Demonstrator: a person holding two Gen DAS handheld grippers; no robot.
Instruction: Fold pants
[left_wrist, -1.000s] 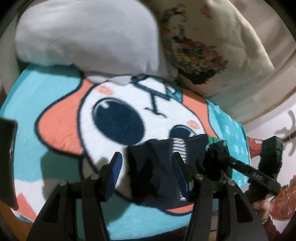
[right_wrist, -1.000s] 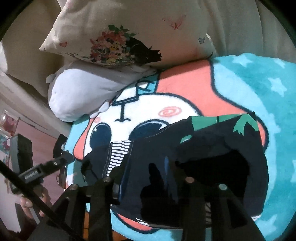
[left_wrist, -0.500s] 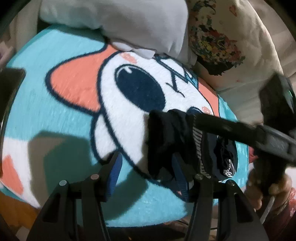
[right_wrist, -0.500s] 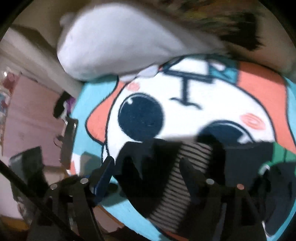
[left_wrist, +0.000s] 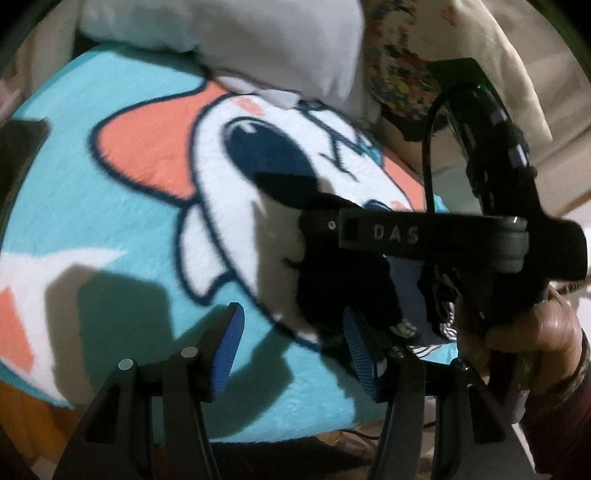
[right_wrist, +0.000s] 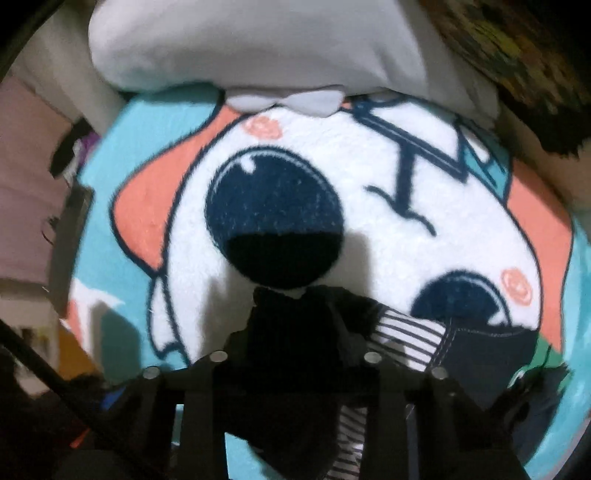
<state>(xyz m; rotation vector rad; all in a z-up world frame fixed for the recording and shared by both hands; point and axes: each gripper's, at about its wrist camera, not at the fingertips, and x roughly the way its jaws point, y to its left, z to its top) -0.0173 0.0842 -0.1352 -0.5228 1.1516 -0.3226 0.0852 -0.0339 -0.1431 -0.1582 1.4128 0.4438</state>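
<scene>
1. Left gripper (left_wrist: 291, 347) is wide open over the blanket (left_wrist: 110, 221), nothing between its blue pads (left_wrist: 229, 354).
2. Right gripper (right_wrist: 295, 332) is clamped on a bunch of the dark pants (right_wrist: 480, 354), striped lining showing.
3. Pants sit bunched at the blanket's near edge, over the cartoon face.
4. Grey pillow (right_wrist: 258, 48) lies at the far end.

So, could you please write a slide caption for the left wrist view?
Open left gripper hovers over the cartoon blanket while the right gripper lifts the dark pants.
</scene>
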